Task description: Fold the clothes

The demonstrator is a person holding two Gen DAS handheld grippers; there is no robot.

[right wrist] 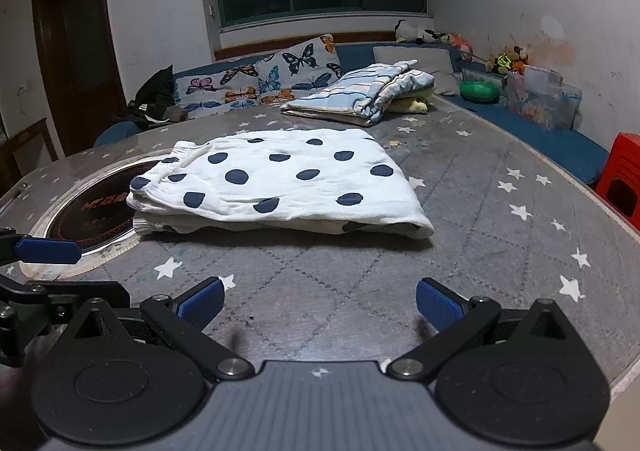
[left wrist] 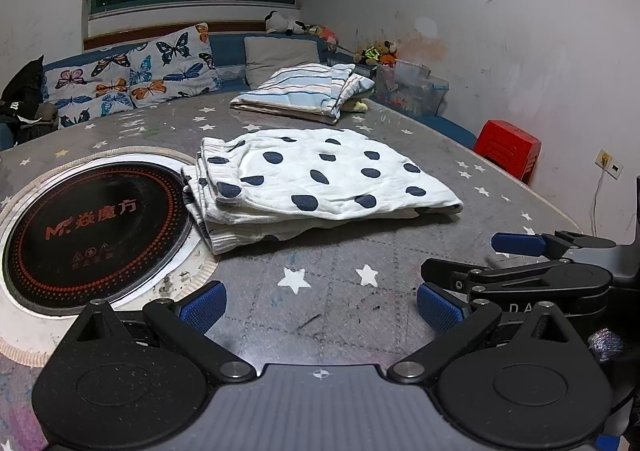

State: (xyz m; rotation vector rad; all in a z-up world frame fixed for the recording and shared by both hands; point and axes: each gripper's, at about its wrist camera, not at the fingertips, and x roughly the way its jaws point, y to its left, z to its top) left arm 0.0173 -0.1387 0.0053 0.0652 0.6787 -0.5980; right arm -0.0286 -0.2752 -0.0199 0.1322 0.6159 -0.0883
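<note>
The folded polka-dot garment [left wrist: 320,179] lies on the star-patterned table [left wrist: 340,315], its waistband end overlapping the rim of the round cooktop [left wrist: 96,235] set into the table; beyond the garment sits a folded striped cloth [left wrist: 304,91]; farther beyond it, by the wall, a clear plastic bin [right wrist: 540,97] holds colourful items too blurred to name, with a green bowl [right wrist: 478,90] beside it; the left gripper [left wrist: 320,305] and right gripper [right wrist: 320,301] hover near the garment, each with fingers spread apart, holding nothing.
</note>
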